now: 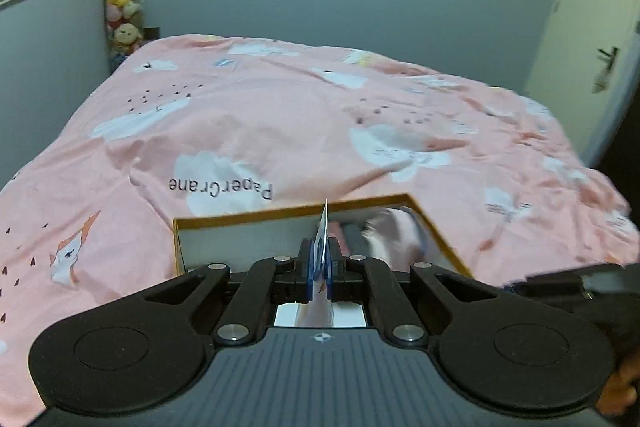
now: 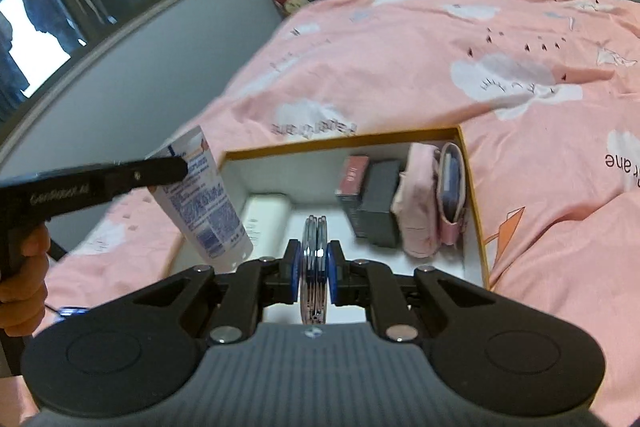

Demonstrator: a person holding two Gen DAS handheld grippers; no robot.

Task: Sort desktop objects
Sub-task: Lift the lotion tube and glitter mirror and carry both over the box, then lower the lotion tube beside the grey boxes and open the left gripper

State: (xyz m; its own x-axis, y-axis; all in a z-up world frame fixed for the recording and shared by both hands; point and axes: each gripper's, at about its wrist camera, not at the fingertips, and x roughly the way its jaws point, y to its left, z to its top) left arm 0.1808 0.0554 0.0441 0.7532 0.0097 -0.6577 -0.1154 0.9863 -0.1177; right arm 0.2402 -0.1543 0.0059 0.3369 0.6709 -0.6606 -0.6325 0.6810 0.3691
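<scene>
Left gripper [image 1: 319,259] clamps a flat-ended white tube [image 2: 204,203]; right gripper [image 2: 315,263] clamps shiny round metal discs [image 2: 315,251] above the gold-rimmed box [image 2: 474,187], its near-left floor bare.

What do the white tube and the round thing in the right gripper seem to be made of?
White tube: probably soft plastic, matte with blue printed text; it is pinched flat at its crimped end. Round thing: seemingly chromed metal, as its stacked rims give mirror-like reflections; what it is I cannot tell.
</scene>
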